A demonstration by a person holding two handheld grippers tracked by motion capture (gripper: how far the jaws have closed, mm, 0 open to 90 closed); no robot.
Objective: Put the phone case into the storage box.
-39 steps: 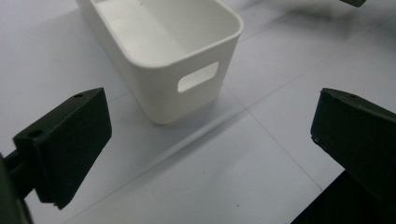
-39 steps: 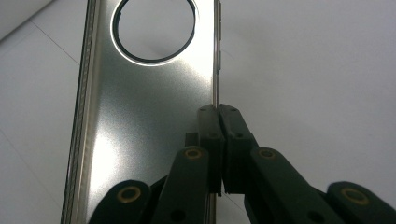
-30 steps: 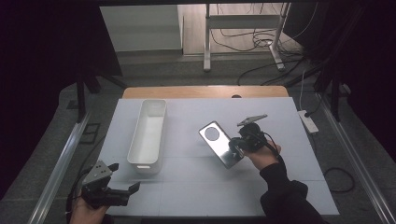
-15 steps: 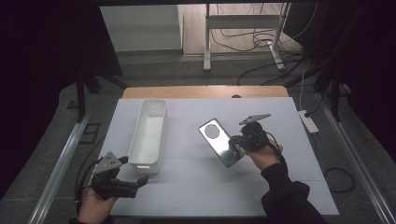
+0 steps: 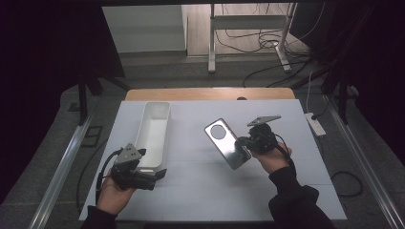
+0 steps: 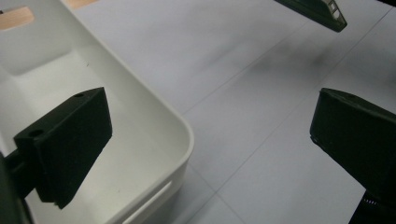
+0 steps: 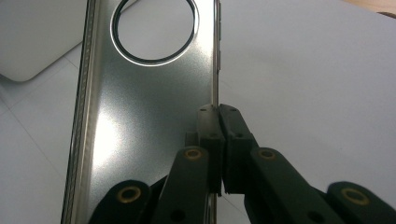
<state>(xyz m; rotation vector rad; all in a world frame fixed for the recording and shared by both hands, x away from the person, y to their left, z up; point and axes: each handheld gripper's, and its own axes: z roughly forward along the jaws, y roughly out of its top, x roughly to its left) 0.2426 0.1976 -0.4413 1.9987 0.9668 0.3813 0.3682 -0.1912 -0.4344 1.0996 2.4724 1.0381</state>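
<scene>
1. The left claw (image 5: 161, 172) hovers at the near left of the white counter (image 5: 296, 181), its jaws spread wide and holding nothing; in the left gripper view one jaw hangs over the bin's near corner, the other over bare counter.
2. The white bin (image 5: 154, 133), long and narrow, lies just beyond that claw.
3. The silver phone (image 5: 228, 143), its back with a round ring facing up, is held tilted above the counter's middle.
4. The right claw (image 5: 244, 141) is clamped on the phone's side edge; its pads (image 7: 210, 128) pinch the thin rim.
</scene>
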